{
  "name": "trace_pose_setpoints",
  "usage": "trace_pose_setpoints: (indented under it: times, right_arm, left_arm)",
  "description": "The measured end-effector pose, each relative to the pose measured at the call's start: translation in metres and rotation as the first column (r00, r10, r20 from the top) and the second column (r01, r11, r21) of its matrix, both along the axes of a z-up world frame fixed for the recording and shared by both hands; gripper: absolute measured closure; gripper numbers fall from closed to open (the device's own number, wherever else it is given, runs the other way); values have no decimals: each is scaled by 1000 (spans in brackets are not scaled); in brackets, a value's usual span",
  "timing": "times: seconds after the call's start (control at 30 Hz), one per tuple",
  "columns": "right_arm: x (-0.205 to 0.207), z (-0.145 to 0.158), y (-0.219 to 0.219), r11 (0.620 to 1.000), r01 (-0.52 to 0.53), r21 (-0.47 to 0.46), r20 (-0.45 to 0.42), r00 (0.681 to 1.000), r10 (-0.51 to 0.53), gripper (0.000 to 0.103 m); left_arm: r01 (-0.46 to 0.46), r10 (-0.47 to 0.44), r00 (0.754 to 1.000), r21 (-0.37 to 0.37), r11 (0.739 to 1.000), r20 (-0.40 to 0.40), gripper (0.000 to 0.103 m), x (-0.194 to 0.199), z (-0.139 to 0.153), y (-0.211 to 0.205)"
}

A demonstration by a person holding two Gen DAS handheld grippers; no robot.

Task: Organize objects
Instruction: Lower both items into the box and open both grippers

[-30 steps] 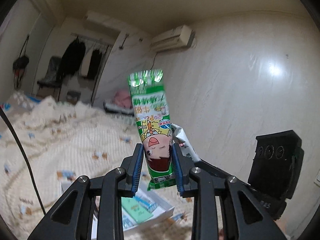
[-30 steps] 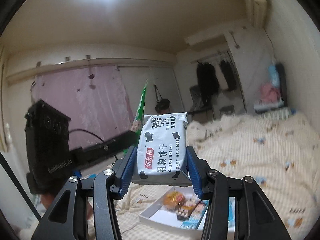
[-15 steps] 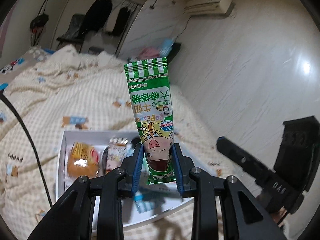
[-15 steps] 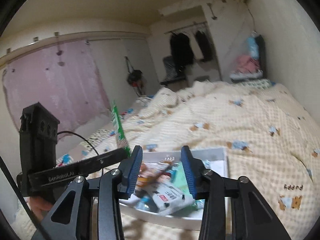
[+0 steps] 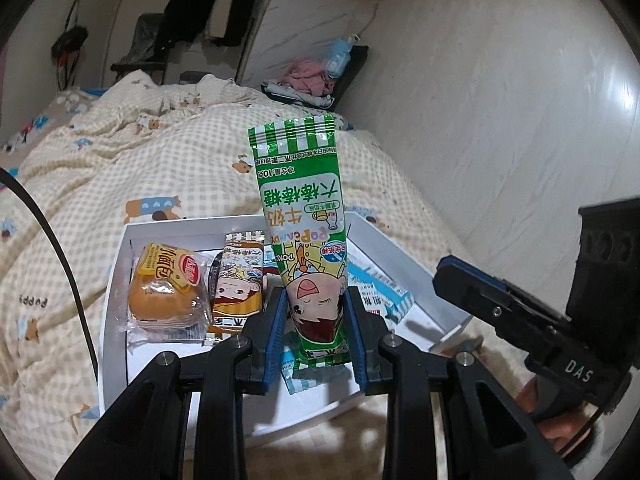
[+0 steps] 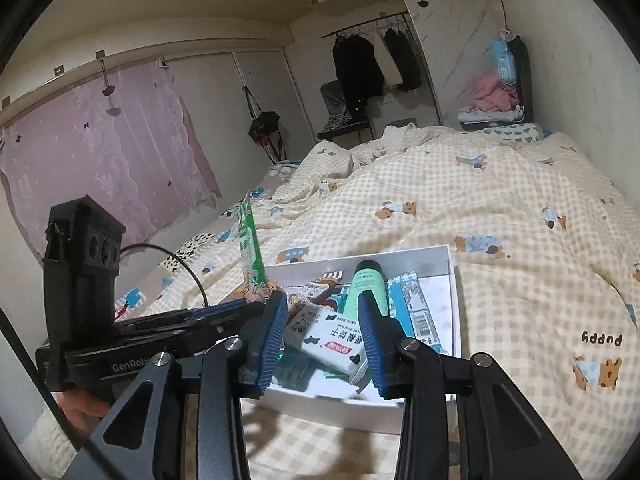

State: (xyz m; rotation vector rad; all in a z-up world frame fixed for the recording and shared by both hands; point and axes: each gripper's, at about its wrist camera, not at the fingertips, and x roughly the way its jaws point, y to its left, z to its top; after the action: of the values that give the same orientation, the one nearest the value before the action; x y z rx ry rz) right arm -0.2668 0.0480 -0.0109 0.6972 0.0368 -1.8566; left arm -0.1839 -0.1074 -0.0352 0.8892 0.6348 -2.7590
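Observation:
My left gripper (image 5: 316, 296) is shut on a green candy packet (image 5: 300, 200), which stands upright above a white box (image 5: 180, 226) on the bed. In the box lie a wrapped bun (image 5: 166, 292), a brown candy packet (image 5: 238, 276) and blue-white packets. My right gripper (image 6: 323, 304) hovers over the box's near side, its pads a little apart with nothing pressed between them. Below its jaws a white cow-patterned biscuit pack (image 6: 324, 340) lies in the box (image 6: 452, 280), beside a green tube (image 6: 366, 280). The green packet (image 6: 250, 248) shows at the left.
The box rests on a cream checked quilt (image 6: 500, 200) that covers the bed. A pale wall (image 5: 500, 120) runs close along the right. A black cable (image 5: 60, 248) trails at the left. A clothes rack (image 6: 372, 64) and a pink curtain (image 6: 100, 140) stand far behind.
Both grippers have sunk and tipped down toward the box. The right one has let go of the biscuit pack, which now lies in the box, and its jaws stand narrower. The left keeps its packet.

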Motion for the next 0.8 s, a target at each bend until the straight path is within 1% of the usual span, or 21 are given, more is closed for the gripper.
trace_pose_setpoints:
  times: [0.03,0.1,0.17,0.2,0.23,0.27,0.3,0.37,0.43,0.5,0.57,0.67,0.8]
  right_arm:
    - [0,-2,0,1000,0,3,2,1000,0,59]
    - [-1,-3,1,1000,1,0,12,1000,-1,56]
    - [-1,-5,3,1000,8,-4,16,1000,-8,56]
    - [-1,-6,4,1000,11,-3,18,1000,-11,53]
    - [-2,-6,5,1000,17,-5,18,1000,-17,41]
    - [-1,-6,7,1000,19,-13,15,1000,-18,34]
    - [0,-5,8,1000,16,-23,12,1000,-16,28]
    - [3,-2,12,999,11,-44,-3,1000,-11,28]
    - [6,0,13,999,10,-44,-18,1000,-11,28]
    - [8,1,13,999,2,-50,-26,1000,-3,28]
    - [8,1,14,998,-1,-57,-29,1000,-1,28]
    - [8,1,14,998,-1,-58,-27,1000,0,27]
    - [11,1,15,999,2,-51,-37,999,-4,27]
  left_arm:
    - [-2,2,1000,-20,1000,4,70,0,1,3]
    - [-4,5,1000,-59,998,13,64,-2,2,8]
    - [-7,7,1000,-92,996,8,53,-2,4,13]
    - [-7,8,1000,-103,995,4,50,-1,5,14]
    - [-9,9,1000,-116,993,-2,42,0,6,17]
    - [-11,10,1000,-128,992,-8,37,1,7,19]
    - [-13,11,1000,-137,990,-13,36,2,8,21]
    - [-19,15,1000,-156,988,-24,34,4,10,23]
    - [-24,19,999,-170,985,-30,33,6,13,24]
    - [-27,20,999,-184,983,-41,30,8,16,27]
    - [-32,22,998,-200,979,-51,25,10,18,29]
    - [-35,21,998,-226,974,-65,24,13,19,33]
    - [-46,30,997,-254,966,-65,23,17,19,38]
